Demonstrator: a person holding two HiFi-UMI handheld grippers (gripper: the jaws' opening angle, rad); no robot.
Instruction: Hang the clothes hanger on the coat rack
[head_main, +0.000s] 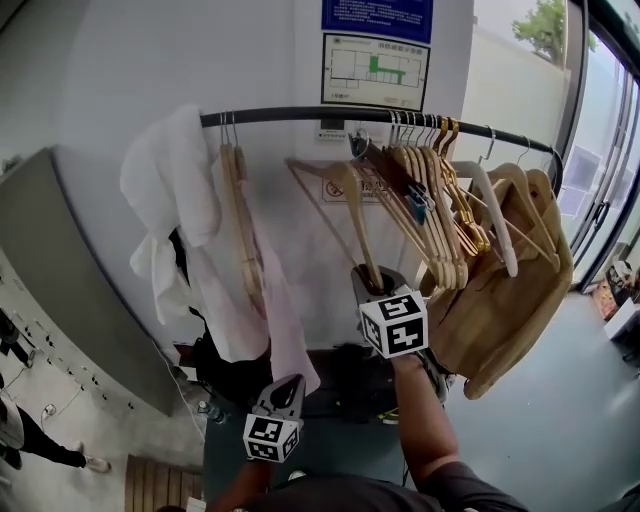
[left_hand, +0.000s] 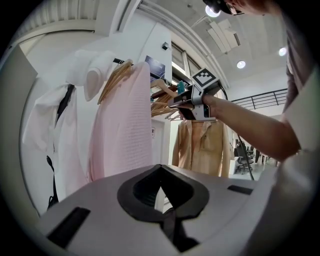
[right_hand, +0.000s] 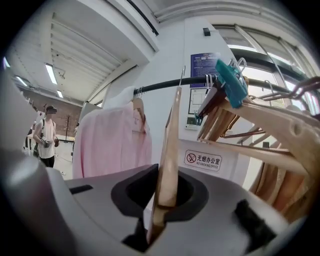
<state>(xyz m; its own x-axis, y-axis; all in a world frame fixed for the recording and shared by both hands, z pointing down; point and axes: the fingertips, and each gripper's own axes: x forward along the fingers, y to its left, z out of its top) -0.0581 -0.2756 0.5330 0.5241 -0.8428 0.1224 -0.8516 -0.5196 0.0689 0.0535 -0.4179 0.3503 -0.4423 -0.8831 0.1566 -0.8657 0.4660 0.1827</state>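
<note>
Although the wooden hanger (head_main: 350, 205) is up at rack height, pinched by one of its arms in the jaws of the right gripper (head_main: 376, 283), its wire hook (right_hand: 181, 80) seems only to stand against the black rail (head_main: 290, 116); neither view makes it sure that the hook is over it. The hanger sits in the free stretch of rail between the pink garment (head_main: 285, 330) and the crowded bunch of wooden hangers (head_main: 432, 200) (a teal clip (right_hand: 231, 80) among them hangs close by). So the step in hand is the hanging itself. Next, I judge, the hook's opening must be carried over the rail and lowered until the rail takes the weight; only then should the jaws part. The left gripper (head_main: 285, 393) waits low beside the pink garment, jaws pressed together on nothing.
</note>
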